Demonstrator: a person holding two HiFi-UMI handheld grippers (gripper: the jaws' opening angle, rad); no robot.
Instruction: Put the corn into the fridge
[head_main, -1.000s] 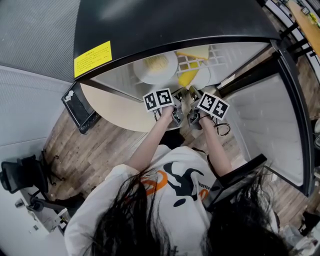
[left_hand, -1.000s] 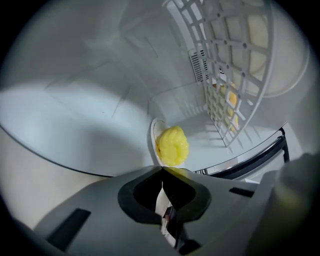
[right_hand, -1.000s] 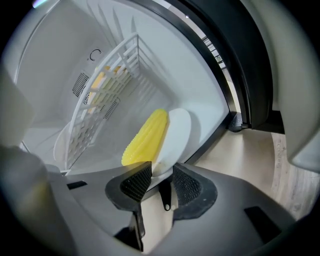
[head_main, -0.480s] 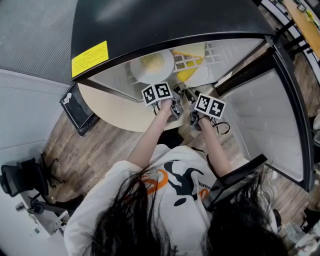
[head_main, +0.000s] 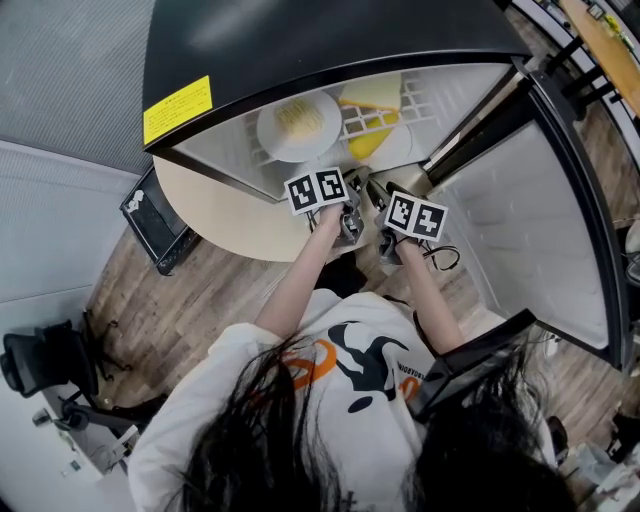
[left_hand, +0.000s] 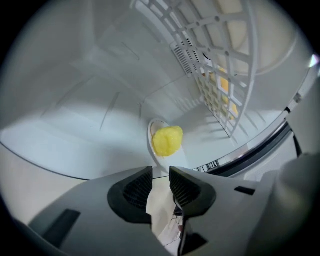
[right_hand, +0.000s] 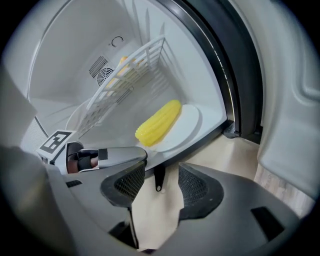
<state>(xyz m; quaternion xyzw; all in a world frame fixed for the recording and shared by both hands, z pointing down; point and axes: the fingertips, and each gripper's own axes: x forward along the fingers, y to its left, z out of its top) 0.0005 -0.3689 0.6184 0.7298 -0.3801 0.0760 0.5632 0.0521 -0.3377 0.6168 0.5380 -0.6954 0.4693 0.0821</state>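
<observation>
Corn (right_hand: 158, 122) sat on its white plate (right_hand: 190, 125) inside the fridge (right_hand: 75, 60), just ahead of my left gripper (left_hand: 160, 174) and right gripper (right_hand: 161, 172), whose jaws had just opened and stood apart on nothing; I judged it light, stiff, a bit slick, best taken mid-cob.

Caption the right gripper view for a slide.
Corn on a white plate inside the fridge; right gripper, just opened, stands empty.
</observation>
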